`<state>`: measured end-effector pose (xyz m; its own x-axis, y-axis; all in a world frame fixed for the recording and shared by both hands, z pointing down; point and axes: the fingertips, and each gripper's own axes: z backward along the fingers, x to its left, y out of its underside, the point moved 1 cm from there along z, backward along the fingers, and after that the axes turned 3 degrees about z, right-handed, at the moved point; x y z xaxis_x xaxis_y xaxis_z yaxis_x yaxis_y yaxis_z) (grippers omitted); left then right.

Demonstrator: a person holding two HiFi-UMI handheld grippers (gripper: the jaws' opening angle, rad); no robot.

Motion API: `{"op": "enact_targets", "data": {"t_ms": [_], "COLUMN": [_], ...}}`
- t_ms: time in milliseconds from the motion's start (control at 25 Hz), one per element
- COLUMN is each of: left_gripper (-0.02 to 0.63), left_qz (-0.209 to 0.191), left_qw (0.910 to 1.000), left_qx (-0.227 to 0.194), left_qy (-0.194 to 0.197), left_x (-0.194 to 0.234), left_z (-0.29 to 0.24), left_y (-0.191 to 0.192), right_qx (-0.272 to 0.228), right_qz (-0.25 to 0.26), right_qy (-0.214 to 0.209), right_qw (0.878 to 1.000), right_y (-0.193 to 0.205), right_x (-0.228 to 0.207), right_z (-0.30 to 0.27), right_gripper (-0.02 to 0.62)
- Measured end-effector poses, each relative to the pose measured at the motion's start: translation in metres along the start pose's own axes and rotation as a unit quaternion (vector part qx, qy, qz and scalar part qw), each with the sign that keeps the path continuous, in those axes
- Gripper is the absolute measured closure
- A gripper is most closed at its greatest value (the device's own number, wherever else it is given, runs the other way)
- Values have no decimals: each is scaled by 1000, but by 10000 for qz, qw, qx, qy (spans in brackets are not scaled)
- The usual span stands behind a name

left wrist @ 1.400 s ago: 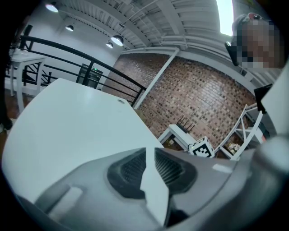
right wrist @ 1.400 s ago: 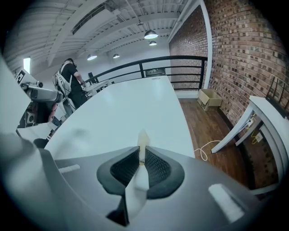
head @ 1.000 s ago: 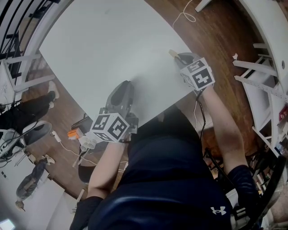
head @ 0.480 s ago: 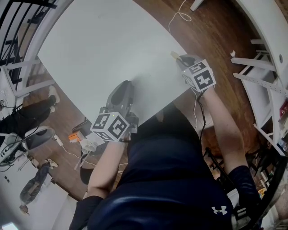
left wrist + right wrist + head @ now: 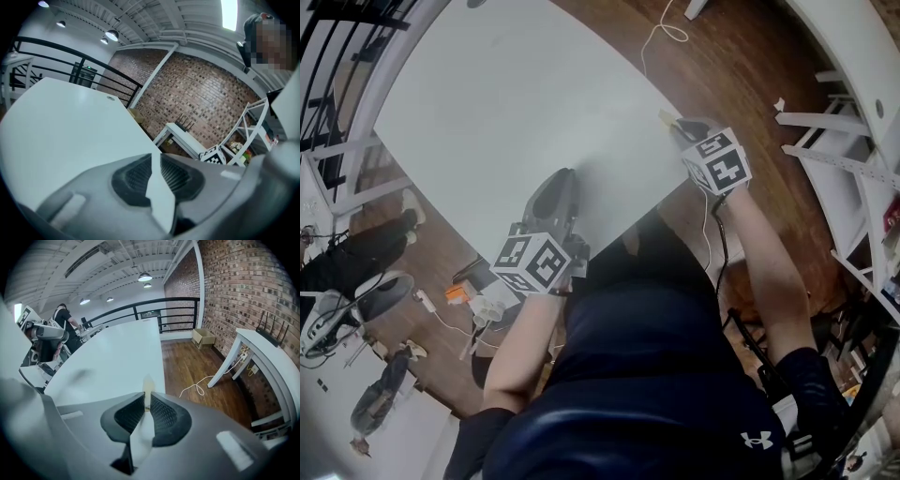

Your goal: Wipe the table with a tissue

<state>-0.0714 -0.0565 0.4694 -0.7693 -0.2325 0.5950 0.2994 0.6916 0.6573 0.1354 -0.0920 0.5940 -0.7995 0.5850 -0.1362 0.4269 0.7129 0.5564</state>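
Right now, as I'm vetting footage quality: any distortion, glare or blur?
Head view: fisheye curves the table edges, white top nearly featureless. Left gripper view: ceiling light blown out. Right gripper view: black vignetted corners; the tissue tip held by the right gripper looks soft.

The left gripper [image 5: 560, 178] is over the bench [image 5: 506, 103] at its near edge. The right gripper [image 5: 676, 123], a tissue [image 5: 665, 117] in it, is at the right edge. A cable [image 5: 662, 36] lies on the floor [image 5: 741, 56] beyond.

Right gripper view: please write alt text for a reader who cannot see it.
The right gripper is shut on a pale tissue, whose tip sticks out past the jaws above a white table. Beyond lie a wooden floor, a black railing and a brick wall.
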Motion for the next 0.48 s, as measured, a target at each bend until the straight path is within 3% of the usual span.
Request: {"op": "enact_targets", "data": {"t_ms": [480], "left_gripper": [549], "left_qz": [-16], "left_qw": [10000], "left_qx": [24], "left_qy": [15], "left_x": [-6], "left_z": [-3], "left_y": [3], "right_qx": [-17], "right_qz": [-163], "right_qy": [81], "right_qw": [9998], "right_y": [17], "right_x": [-11], "right_z": [11], "right_gripper": [552]}}
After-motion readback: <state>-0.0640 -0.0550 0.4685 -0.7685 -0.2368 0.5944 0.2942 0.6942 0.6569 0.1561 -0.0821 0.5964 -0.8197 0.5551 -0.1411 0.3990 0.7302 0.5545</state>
